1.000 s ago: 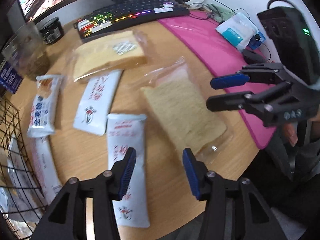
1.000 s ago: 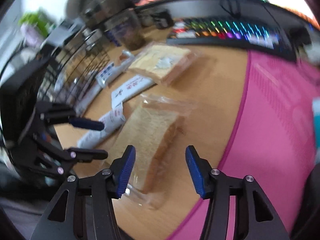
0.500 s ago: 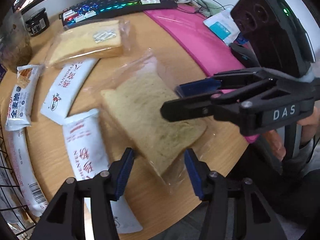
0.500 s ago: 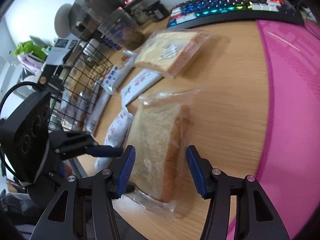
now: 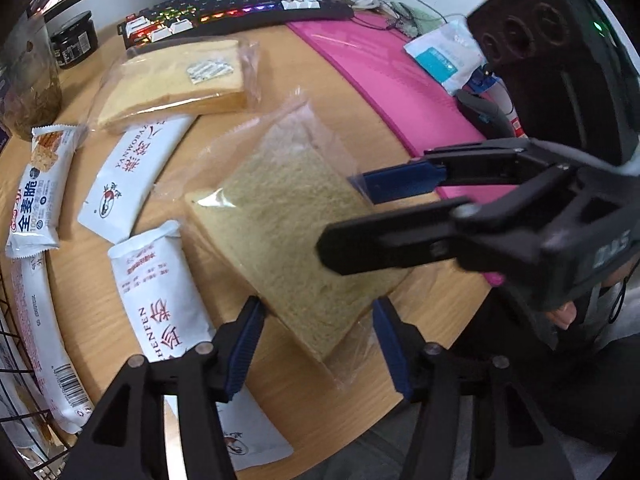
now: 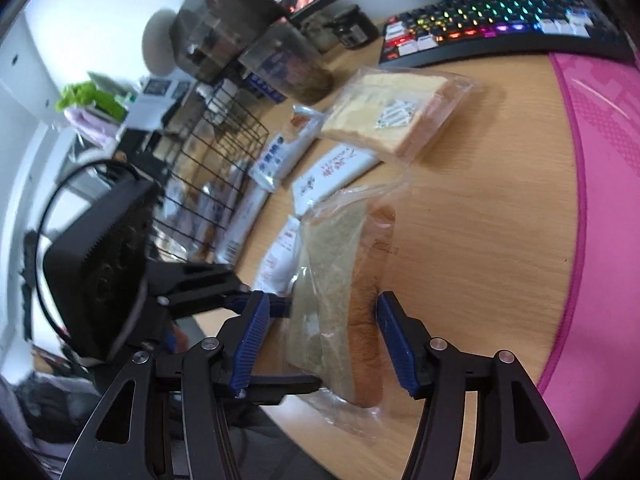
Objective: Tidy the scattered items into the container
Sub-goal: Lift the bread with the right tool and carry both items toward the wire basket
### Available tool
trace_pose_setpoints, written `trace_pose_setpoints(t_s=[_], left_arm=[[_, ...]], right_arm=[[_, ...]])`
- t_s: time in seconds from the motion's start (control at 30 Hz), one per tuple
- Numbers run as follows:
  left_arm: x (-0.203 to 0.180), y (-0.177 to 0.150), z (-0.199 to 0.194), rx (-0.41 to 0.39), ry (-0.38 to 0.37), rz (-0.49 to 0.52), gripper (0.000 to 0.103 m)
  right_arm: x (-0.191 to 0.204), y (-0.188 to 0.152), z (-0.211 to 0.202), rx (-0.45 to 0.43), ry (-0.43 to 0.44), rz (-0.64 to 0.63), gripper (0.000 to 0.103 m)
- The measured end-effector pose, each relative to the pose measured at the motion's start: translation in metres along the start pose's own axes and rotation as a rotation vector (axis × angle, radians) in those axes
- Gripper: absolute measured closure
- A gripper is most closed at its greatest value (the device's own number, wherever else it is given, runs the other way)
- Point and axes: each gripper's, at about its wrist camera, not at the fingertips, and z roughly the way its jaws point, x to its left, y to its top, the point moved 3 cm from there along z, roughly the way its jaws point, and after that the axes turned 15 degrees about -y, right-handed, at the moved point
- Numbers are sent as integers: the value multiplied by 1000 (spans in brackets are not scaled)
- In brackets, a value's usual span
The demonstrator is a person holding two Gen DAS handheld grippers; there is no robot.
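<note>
A bagged bread slice (image 5: 288,232) lies on the wooden desk near its front edge; it also shows in the right wrist view (image 6: 336,300). My left gripper (image 5: 318,344) is open, its fingers either side of the slice's near corner. My right gripper (image 6: 320,340) is open, its fingers straddling the slice's right side; in the left wrist view its fingers (image 5: 400,184) sit above and below the bag edge. A second bagged slice (image 5: 176,80) and several white snack packets (image 5: 132,176) lie further left. The black wire basket (image 6: 224,152) stands at the desk's left.
An RGB keyboard (image 5: 232,8) and monitor run along the back. A pink desk mat (image 5: 384,76) covers the right side. A dark jar (image 5: 76,42) and clear container (image 6: 288,68) stand at the back left. The desk edge is close in front.
Both grippers have closed in on the near bread slice, the right one from the right, the left one from the front. Both stay open. The slice now looks slightly tilted.
</note>
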Motion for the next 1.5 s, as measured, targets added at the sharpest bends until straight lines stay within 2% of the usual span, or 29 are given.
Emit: trace_pose_setpoints(t_s=[0.07, 0.2, 0.27, 0.3, 0.33, 0.5, 0.6, 0.7, 0.8, 0.97, 1.13, 1.27, 1.4, 1.43, 1.47, 1.5], left_arm=[[0, 1, 1, -1, 10, 4, 40], [4, 1, -2, -12, 10, -9, 39], [3, 0, -1, -12, 21, -2, 35], [2, 0, -1, -11, 30, 6, 35], [2, 0, -1, -10, 37, 10, 35], [9, 2, -6, -24, 18, -21, 35], [8, 2, -8, -28, 17, -20, 35], [5, 4, -15, -35, 57, -4, 35], [7, 0, -30, -45, 164, 8, 35], [20, -8, -45, -26, 254, -34, 35], [29, -18, -44, 10, 247, -84, 35], [39, -24, -33, 44, 283, -153, 34], [44, -19, -32, -5, 315, -204, 29], [44, -18, -32, -27, 320, -199, 32], [44, -17, -33, -42, 322, -195, 46], [43, -16, -35, -53, 323, -196, 56]], right_arm=[[-1, -2, 11, 25, -25, -1, 44], [3, 0, 17, 17, -28, -35, 44], [9, 0, 19, 6, -60, -77, 48], [12, 0, 20, -1, -98, -109, 60], [15, -1, 20, -9, -136, -141, 61], [13, 0, 15, -34, -131, -141, 73], [19, 0, 8, -61, -151, -163, 77], [20, 1, 1, -79, -154, -168, 79], [15, 3, -12, -114, -168, -161, 79], [10, 3, -28, -137, -186, -153, 80], [14, 2, -39, -165, -186, -165, 80], [17, 1, -38, -171, -169, -164, 80], [18, 0, -39, -182, -165, -172, 81], [17, 0, -39, -185, -166, -172, 80], [17, 0, -39, -187, -166, -169, 80], [16, 0, -40, -190, -164, -167, 80]])
